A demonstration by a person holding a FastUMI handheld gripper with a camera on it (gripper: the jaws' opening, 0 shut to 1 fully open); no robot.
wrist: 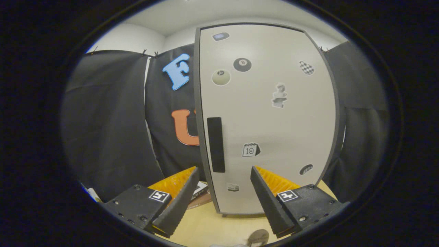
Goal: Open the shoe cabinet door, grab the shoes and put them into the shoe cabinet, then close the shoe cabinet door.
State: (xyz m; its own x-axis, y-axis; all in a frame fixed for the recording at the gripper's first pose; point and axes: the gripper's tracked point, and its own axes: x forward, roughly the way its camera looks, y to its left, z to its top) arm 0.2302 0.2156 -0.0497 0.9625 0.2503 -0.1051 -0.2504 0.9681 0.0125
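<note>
While black cloth hangs behind, the shoe cabinet door (pixel 267 116) sits closed, white, stickered, black handle (pixel 216 144); gripper (pixel 224 171) fingers spread, holding nothing, just before it.

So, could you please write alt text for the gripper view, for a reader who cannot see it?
A closed white shoe cabinet door with stickers and a black vertical handle stands just ahead of the open gripper, whose fingers are apart and hold nothing. The cabinet stands on a pale wooden surface.
</note>
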